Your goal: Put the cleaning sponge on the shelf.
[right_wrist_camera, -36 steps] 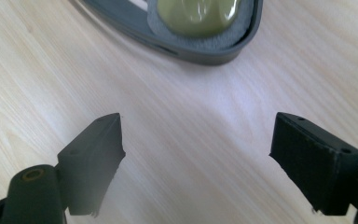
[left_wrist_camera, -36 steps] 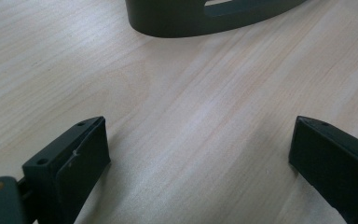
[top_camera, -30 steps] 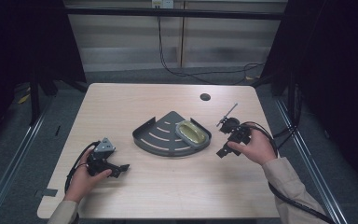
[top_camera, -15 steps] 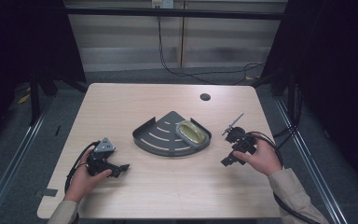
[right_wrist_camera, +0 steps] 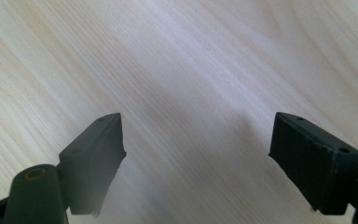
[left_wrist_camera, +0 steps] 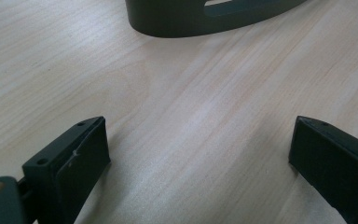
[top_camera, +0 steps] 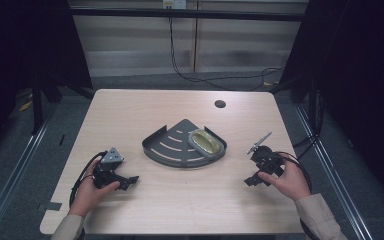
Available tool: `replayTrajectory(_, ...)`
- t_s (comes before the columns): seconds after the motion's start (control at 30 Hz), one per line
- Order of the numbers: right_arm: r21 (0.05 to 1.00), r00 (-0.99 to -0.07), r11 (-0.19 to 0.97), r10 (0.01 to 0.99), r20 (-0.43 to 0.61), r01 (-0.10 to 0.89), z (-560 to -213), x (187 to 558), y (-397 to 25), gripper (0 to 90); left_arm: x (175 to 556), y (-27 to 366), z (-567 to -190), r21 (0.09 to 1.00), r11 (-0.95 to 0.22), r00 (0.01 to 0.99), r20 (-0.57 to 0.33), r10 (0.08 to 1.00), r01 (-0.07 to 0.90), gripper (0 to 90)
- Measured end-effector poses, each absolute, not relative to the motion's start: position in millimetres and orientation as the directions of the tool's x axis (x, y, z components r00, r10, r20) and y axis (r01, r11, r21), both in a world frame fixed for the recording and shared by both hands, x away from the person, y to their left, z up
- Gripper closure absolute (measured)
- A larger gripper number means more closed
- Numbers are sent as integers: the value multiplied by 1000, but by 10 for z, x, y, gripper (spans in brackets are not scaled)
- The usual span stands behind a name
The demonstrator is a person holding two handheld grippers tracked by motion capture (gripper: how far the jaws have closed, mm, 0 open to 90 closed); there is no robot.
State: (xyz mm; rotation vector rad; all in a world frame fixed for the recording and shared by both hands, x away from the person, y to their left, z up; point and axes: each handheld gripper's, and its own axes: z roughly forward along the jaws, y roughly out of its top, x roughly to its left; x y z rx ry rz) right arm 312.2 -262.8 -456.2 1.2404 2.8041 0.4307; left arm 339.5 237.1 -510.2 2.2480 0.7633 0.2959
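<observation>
My left gripper sits low near the bench's front-left corner, jaws spread, nothing between them. Right gripper near the front-right edge, jaws spread too, bare wood under them. Dark fan-shaped tray mid-bench with a yellowish dish on its right side. Open wood between both grippers and the tray's curved rim.

Black grippers with screwed jaws, looped black cables; sleeves seemingly beige.

Table: pale wood-grain laminate, smooth, faint sheen. Corner tray: dark grey, matt, slotted. Soap dish: glossy yellowish plastic. Gripper pads: matt black.
</observation>
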Motion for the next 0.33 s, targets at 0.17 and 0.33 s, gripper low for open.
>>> replayTrajectory(0.17,278,-673,632,735,81,723,-4602,3104,-2633,164,3395,2371,-5102,708,-556,797,-16,603,435,43)
replayTrajectory(0.33,290,-668,626,740,71,724,-4596,3133,-2585,158,3395,2370,-5104,710,-554,797,-17,603,435,43)
